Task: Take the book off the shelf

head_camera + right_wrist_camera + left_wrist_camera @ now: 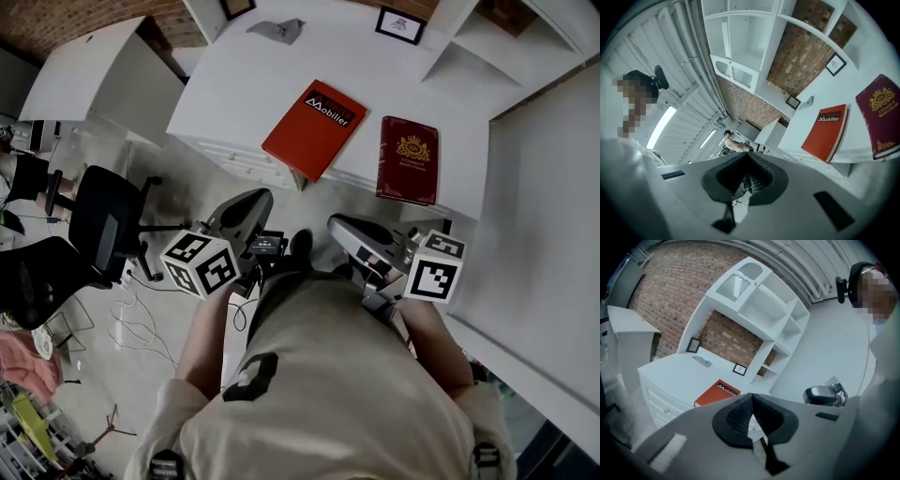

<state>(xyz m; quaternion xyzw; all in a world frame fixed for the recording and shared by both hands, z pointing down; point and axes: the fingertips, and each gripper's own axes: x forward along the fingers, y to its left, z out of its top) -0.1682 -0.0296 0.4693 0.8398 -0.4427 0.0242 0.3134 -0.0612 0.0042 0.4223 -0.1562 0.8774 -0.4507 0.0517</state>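
Two books lie flat on the white desk: a red book printed "Mobilier" and, to its right, a maroon book with a gold crest that overhangs the front edge. My left gripper and right gripper are held close to my body, short of the desk, both shut with nothing between the jaws. In the left gripper view the shut left gripper points toward the red book. The right gripper sees the red book and the maroon book.
A white shelf unit rises behind the desk, with a small picture frame and a grey object at the back. Drawers sit under the desk. A black office chair and cables stand on the floor at left.
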